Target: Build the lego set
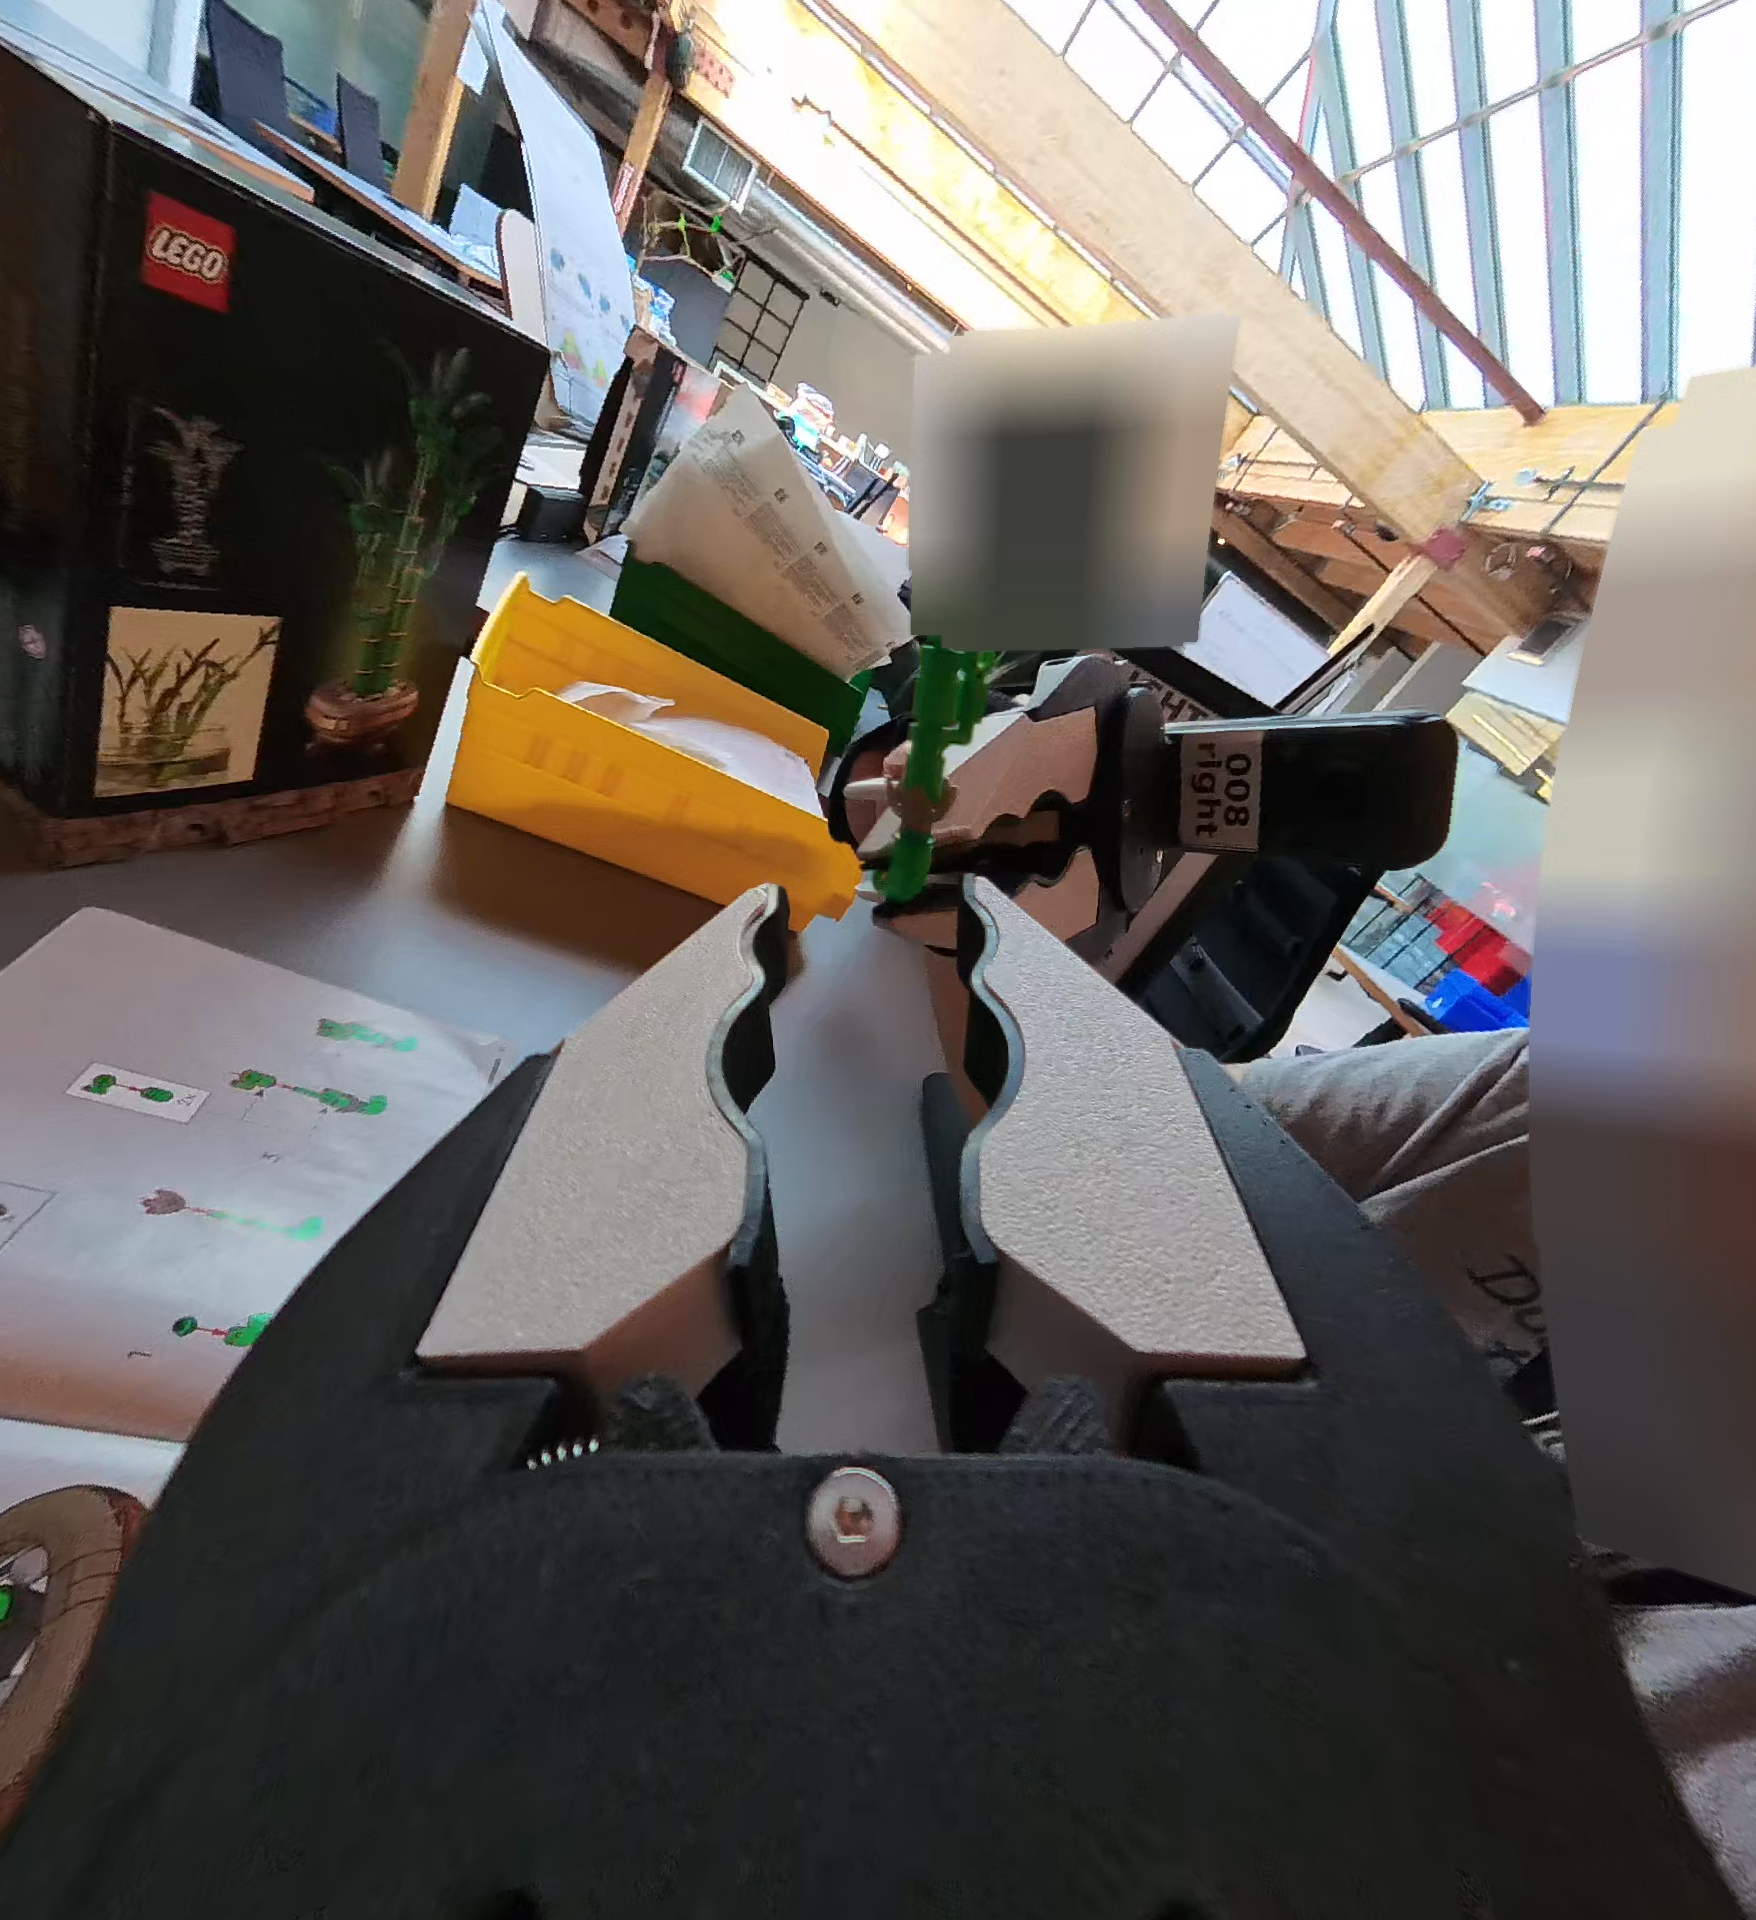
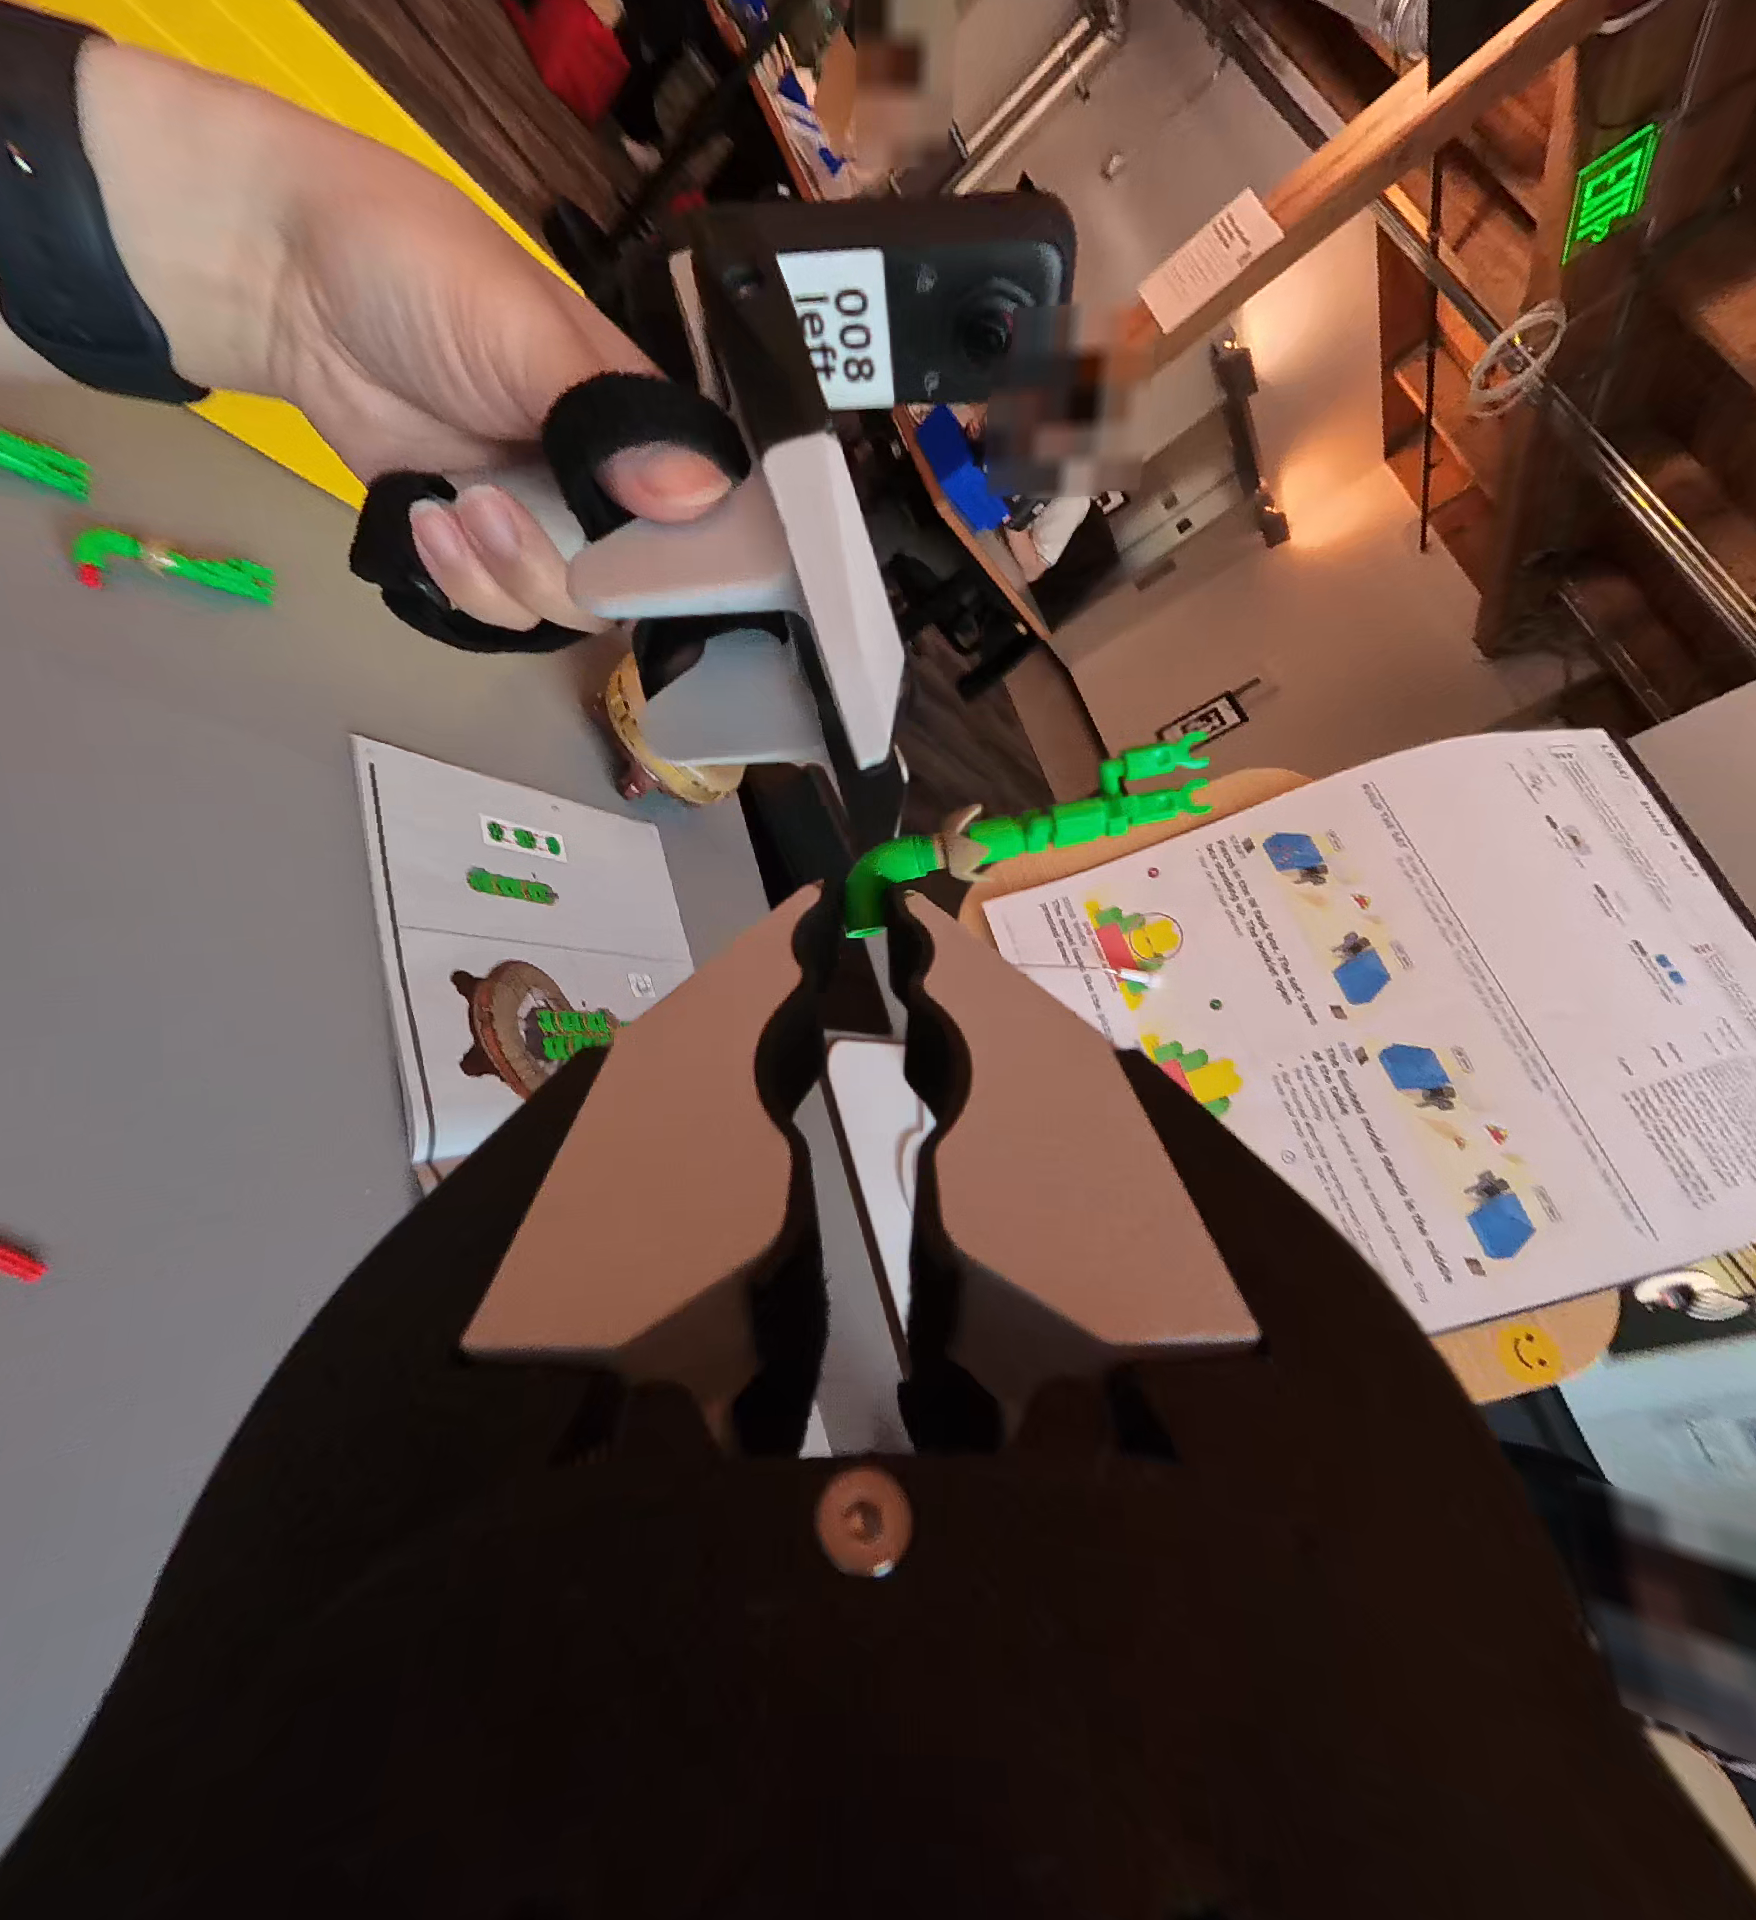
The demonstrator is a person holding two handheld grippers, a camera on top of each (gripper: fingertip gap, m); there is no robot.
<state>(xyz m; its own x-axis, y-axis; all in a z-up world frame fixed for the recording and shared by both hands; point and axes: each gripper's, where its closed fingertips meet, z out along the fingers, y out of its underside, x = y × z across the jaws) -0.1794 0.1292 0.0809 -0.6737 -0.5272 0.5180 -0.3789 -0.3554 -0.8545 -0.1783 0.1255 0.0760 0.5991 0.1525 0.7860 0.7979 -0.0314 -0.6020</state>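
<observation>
My right gripper (image 2: 866, 916) is shut on the elbow end of a green lego stem (image 2: 1050, 826). The stem has a tan collar and forked clips at its far end. In the left wrist view the right gripper (image 1: 905, 878) holds this stem (image 1: 934, 727) upright, just beyond my left gripper (image 1: 874, 914). My left gripper is open and empty, with its tips close below the stem's lower end. Two more green lego pieces (image 2: 178, 566) and a small red piece (image 2: 6, 1257) lie on the grey table (image 2: 126, 935).
The lego box (image 1: 209, 499) stands at the back left, with a yellow bin (image 1: 635, 769) and a green bin (image 1: 728, 644) beside it. The open instruction booklet (image 1: 178, 1143) lies on the table. A printed sheet (image 2: 1425, 987) lies at the right. A hand (image 2: 334, 281) holds the left gripper. My left and right fingertips are right by each other.
</observation>
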